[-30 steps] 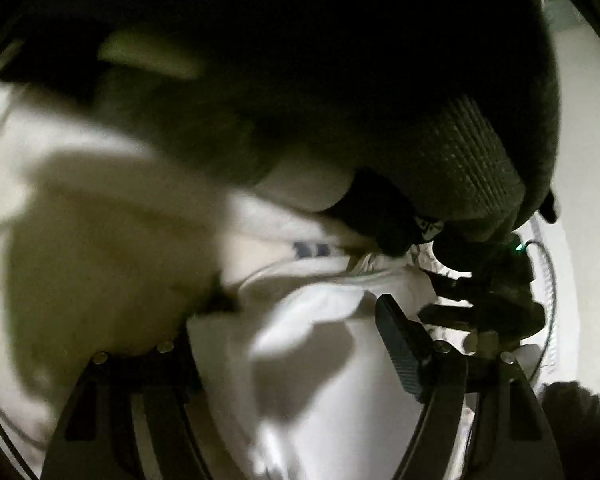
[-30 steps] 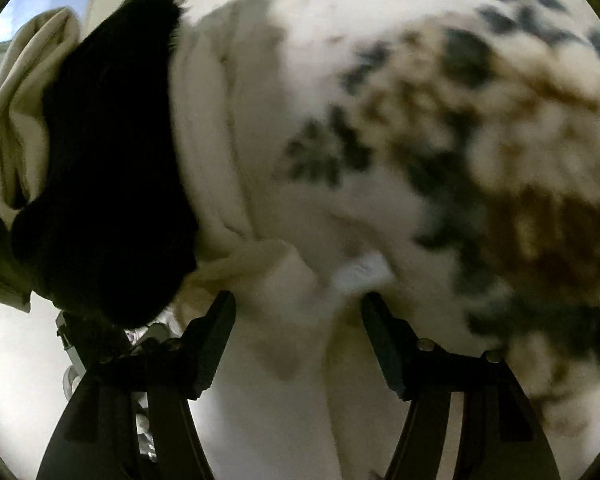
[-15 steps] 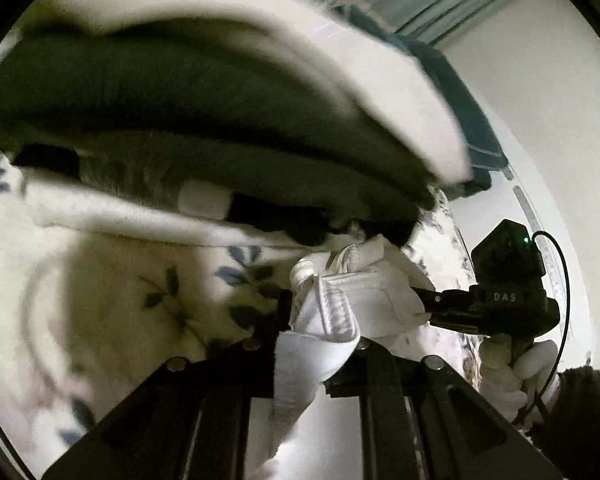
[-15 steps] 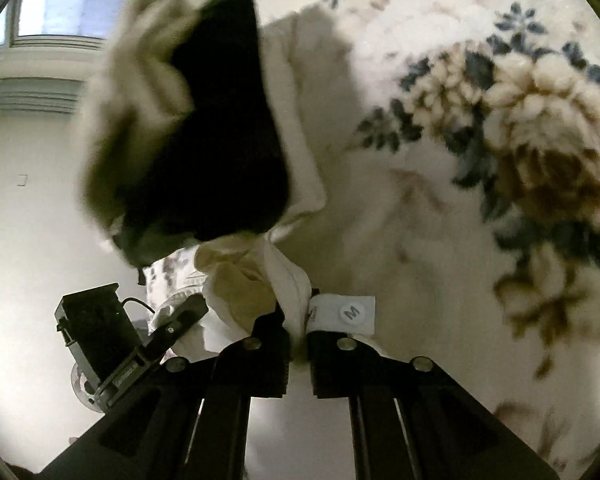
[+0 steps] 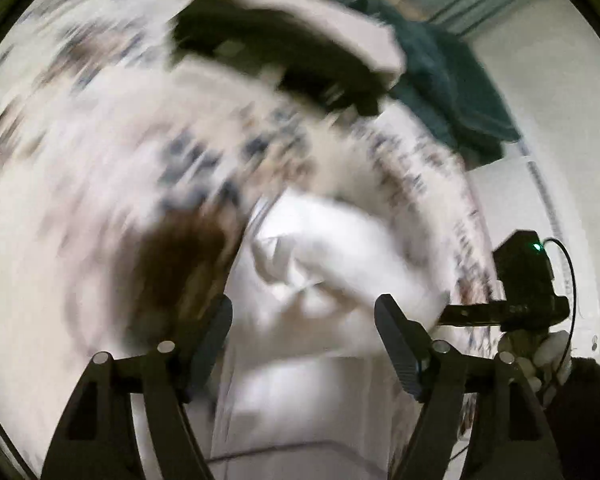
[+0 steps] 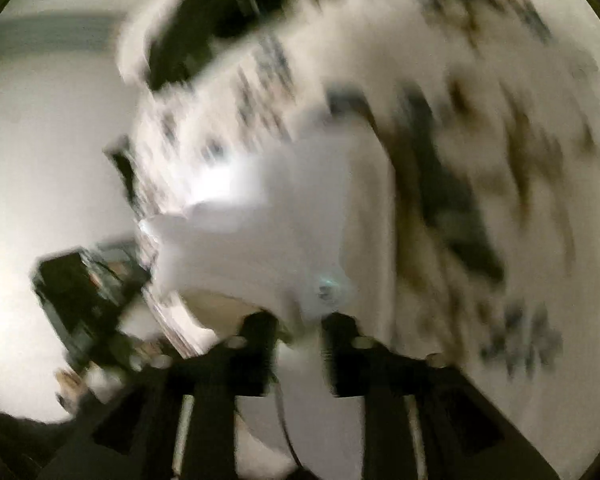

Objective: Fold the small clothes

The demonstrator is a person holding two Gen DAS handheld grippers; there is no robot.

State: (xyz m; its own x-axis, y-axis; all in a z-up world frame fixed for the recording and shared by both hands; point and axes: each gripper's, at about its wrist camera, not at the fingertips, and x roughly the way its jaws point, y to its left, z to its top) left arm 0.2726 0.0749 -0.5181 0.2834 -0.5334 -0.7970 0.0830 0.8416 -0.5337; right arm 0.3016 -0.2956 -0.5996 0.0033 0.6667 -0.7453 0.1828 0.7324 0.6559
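A small white garment point(image 5: 320, 264) hangs bunched over the floral blanket point(image 5: 100, 168). My left gripper point(image 5: 303, 332) is open, its fingers spread wide on either side of the cloth, not holding it. In the right wrist view my right gripper point(image 6: 300, 332) is shut on the white garment point(image 6: 268, 224), near its round size label point(image 6: 326, 288). The other gripper shows in each view: the right one point(image 5: 524, 292) at the right edge, the left one point(image 6: 80, 304) at the lower left. Both views are heavily blurred.
A stack of folded clothes, dark point(image 5: 284, 60) between cream layers, lies on the blanket farther back. A teal cloth point(image 5: 452, 92) lies behind it near a pale wall. The stack also shows in the right wrist view point(image 6: 220, 20).
My left gripper has opened and let go of the white garment. My right gripper stays shut on it. Both have pulled back from the folded stack, which now looks smaller.
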